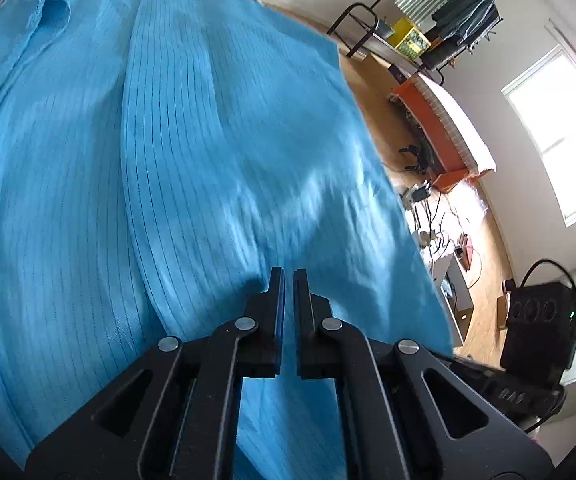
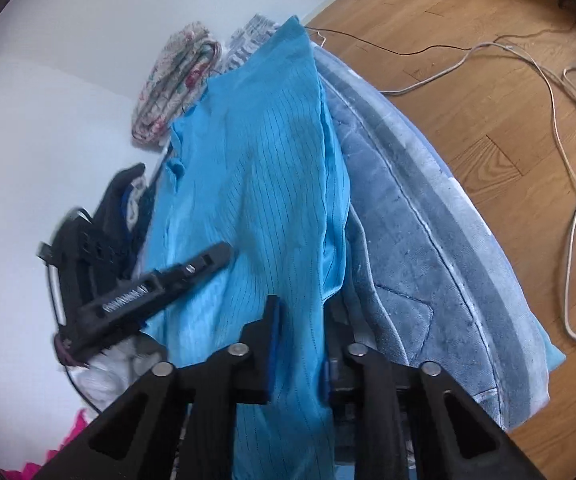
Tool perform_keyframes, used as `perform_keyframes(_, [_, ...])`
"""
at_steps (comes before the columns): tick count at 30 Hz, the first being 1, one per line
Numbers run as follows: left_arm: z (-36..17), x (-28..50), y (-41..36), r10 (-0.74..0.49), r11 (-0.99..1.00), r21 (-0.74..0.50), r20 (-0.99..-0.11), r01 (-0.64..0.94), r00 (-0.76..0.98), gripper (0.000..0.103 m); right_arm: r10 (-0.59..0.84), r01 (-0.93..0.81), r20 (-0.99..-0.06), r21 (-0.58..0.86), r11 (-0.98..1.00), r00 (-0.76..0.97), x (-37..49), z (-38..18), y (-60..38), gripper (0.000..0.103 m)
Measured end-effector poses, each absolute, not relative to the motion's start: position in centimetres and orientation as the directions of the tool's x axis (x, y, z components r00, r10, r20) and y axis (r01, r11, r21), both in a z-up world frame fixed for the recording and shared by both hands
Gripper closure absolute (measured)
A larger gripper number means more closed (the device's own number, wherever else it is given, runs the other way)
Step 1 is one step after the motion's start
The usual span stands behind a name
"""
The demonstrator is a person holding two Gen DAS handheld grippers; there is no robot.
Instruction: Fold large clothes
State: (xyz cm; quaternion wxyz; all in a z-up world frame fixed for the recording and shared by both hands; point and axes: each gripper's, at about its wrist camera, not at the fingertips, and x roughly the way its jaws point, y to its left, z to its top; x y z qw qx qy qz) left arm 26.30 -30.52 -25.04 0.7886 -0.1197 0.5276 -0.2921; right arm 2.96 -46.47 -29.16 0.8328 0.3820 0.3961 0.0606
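A: Checking the left gripper (image 1: 289, 276) first: what is the finger state?

B: Fingers (image 1: 276, 312) are narrow, with a slim gap between the pads. Nothing sits in that gap. The tips hover over the blue garment (image 1: 176, 152), which spreads ahead of the fingers and to their left. A fold edge runs away from the tips, and thin dark stripes follow it.

A: What lies to the right of those fingers?

B: A wooden floor (image 1: 483, 240) with cables, an orange bed frame (image 1: 431, 128) and a black speaker box (image 1: 539, 324).

A: Right gripper (image 2: 299, 328)?

B: The right gripper's fingers (image 2: 266, 344) are set wider, and a hanging strip of the blue garment (image 2: 256, 168) passes between them. Whether the pads press the cloth, I cannot tell; the far finger is partly hidden behind the fabric.

A: Surroundings of the right fingers?

B: To the right, touching the garment, lies a grey-blue blanket (image 2: 419, 248). To the left, the left gripper (image 2: 192, 270) reaches over the cloth. Beyond the tips, a folded floral cloth (image 2: 176, 84) rests near the garment's far end.
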Motion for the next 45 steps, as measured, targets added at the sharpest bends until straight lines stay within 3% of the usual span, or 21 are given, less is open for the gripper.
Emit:
perform_keyframes(4, [-23.1,28.4,-31.2,-0.585,0.807,-0.483,-0.732,0.339,0.349,0.103,0.329,0.206,-0.677,0.583,0.786,0.659,3.1,-27.9,-45.3,0.100])
perform_keyframes(9, [-27.0,30.8,-33.5,-0.520,0.846,-0.435,-0.803,0.310,0.292,0.103,0.223,0.221,-0.741,0.449,0.866,0.634,3.5,-26.4,-43.8,0.101])
perform_keyframes(13, [-26.9,30.6,-33.1,-0.524,0.843,-0.435,-0.799,0.317,0.296,0.103,0.137,0.209,-0.775,0.329,0.921,0.616,4.3,-24.8,-41.8,0.102])
perform_keyframes(17, [-23.6,30.0,-29.5,-0.586,0.810,-0.523,-0.749,0.267,0.309,0.103,0.040,0.182,-0.795,0.187,0.965,0.605,4.8,-23.3,-39.8,0.102])
perform_keyframes(24, [-15.0,26.9,-18.8,-0.610,0.791,-0.548,-0.666,0.273,0.429,0.103,-0.166,0.081,-0.776,-0.147,0.986,0.609,5.6,-20.5,-34.3,0.102])
perform_keyframes(30, [-8.7,24.2,-7.6,-0.573,0.800,-0.555,-0.590,0.229,0.569,0.103,-0.344,-0.065,-0.693,-0.490,0.869,0.634,6.2,-19.8,-26.5,0.102])
perform_keyframes(35, [-6.2,21.4,1.8,-0.505,0.819,-0.547,-0.544,0.173,0.670,0.103,-0.423,-0.243,-0.604,-0.724,0.646,0.675,6.5,-22.0,-18.2,0.102])
perform_keyframes(40, [-7.4,20.7,7.1,-0.465,0.812,-0.575,-0.534,0.100,0.706,0.103,-0.443,-0.416,-0.594,-0.797,0.438,0.672,6.1,-26.1,-12.4,0.102])
perform_keyframes(45, [-9.5,20.9,8.3,-0.464,0.807,-0.585,-0.548,0.078,0.695,0.103,-0.449,-0.467,-0.633,-0.772,0.432,0.631,6.2,-28.2,-11.2,0.103])
